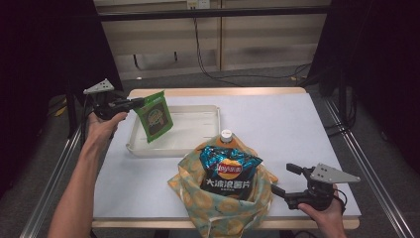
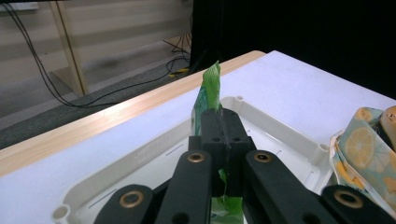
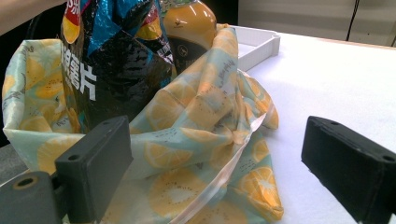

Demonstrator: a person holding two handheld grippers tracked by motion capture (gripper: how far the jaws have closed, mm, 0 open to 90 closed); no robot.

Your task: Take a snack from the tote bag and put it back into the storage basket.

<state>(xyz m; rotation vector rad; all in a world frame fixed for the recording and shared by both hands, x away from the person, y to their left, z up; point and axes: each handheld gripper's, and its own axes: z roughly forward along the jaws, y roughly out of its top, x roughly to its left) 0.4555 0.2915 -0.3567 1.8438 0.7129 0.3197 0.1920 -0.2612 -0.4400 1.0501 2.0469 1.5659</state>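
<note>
Green snack pouch [image 1: 155,116], clamped by its top edge in the left hand-held gripper [image 1: 140,102] and hanging over the white tray [image 1: 210,130], may swing or slip and land on the worktop [image 1: 287,129]; right hand-held gripper [image 1: 283,179] idles, jaws apart, beside the fruit-print bag [image 1: 198,198].

Green packet [image 1: 155,116], lemon-print bag [image 1: 198,199]

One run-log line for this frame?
left claw: shut on green packet over tray | right claw: open beside fruit-print bag
</note>
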